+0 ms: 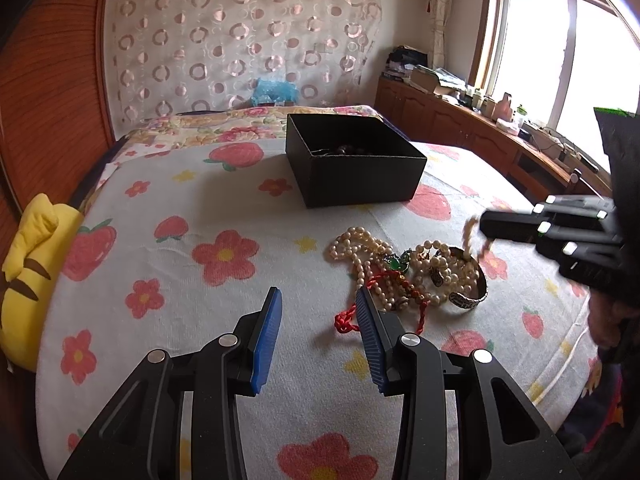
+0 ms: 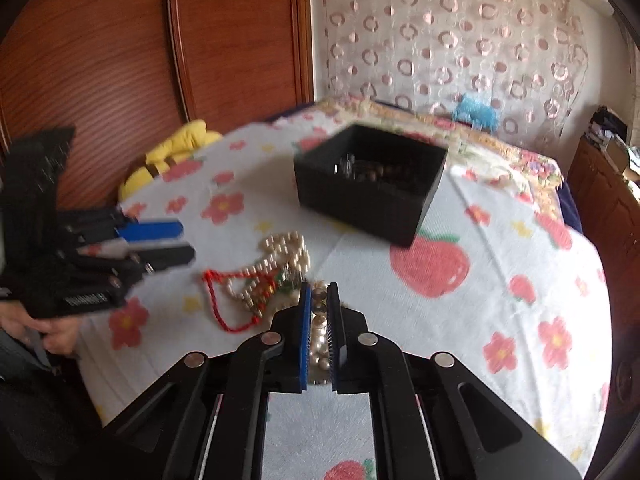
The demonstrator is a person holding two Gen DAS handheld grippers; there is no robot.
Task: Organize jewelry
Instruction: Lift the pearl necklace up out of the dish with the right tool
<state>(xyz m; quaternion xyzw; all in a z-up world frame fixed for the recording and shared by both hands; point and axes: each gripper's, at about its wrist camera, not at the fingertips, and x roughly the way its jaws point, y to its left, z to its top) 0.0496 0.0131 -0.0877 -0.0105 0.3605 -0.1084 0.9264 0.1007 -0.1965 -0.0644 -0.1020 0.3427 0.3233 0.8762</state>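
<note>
A pile of jewelry (image 1: 404, 276) lies on the bed: pearl strands, a red cord (image 1: 380, 312), a green pendant and a silver bangle (image 1: 470, 300). A black open box (image 1: 356, 160) with some pieces inside stands behind it. My left gripper (image 1: 318, 312) is open and empty, just left of the pile. My right gripper (image 2: 319, 292) is shut on a pearl strand (image 2: 320, 340), lifted above the pile; in the left wrist view the right gripper (image 1: 486, 228) has blurred pearls hanging from it. The box also shows in the right wrist view (image 2: 368, 188).
The bed has a white sheet (image 1: 200, 240) with red flowers and strawberries. A yellow plush toy (image 1: 28, 272) lies at the left edge by the wooden headboard (image 1: 48, 100). A wooden cabinet (image 1: 460, 128) with clutter runs under the window at right.
</note>
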